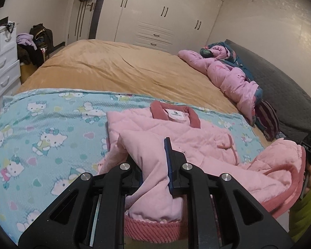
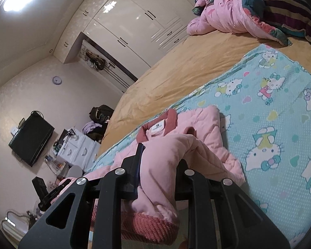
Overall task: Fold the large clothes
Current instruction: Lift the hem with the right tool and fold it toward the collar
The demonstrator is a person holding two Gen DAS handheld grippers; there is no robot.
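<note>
A pink quilted jacket (image 1: 176, 132) with a darker pink collar (image 1: 174, 114) lies on the cat-print blanket (image 1: 41, 137) on the bed. My left gripper (image 1: 153, 157) is shut on one pink sleeve, lifted off the blanket, and the sleeve's ribbed cuff (image 1: 153, 228) hangs near the camera. At that view's right edge my right gripper (image 1: 310, 151) holds the other sleeve (image 1: 280, 166) up. In the right wrist view my right gripper (image 2: 159, 161) is shut on that sleeve, with its knit cuff (image 2: 153, 224) below the fingers and the jacket (image 2: 207, 128) beyond.
A tan sheet (image 1: 114, 68) covers the far bed. A bunched pink duvet (image 1: 228, 72) and a striped cushion (image 1: 267, 120) lie along the dark grey headboard side. A white dresser (image 1: 2, 66) stands to the left, and wardrobes (image 1: 165, 16) line the back wall.
</note>
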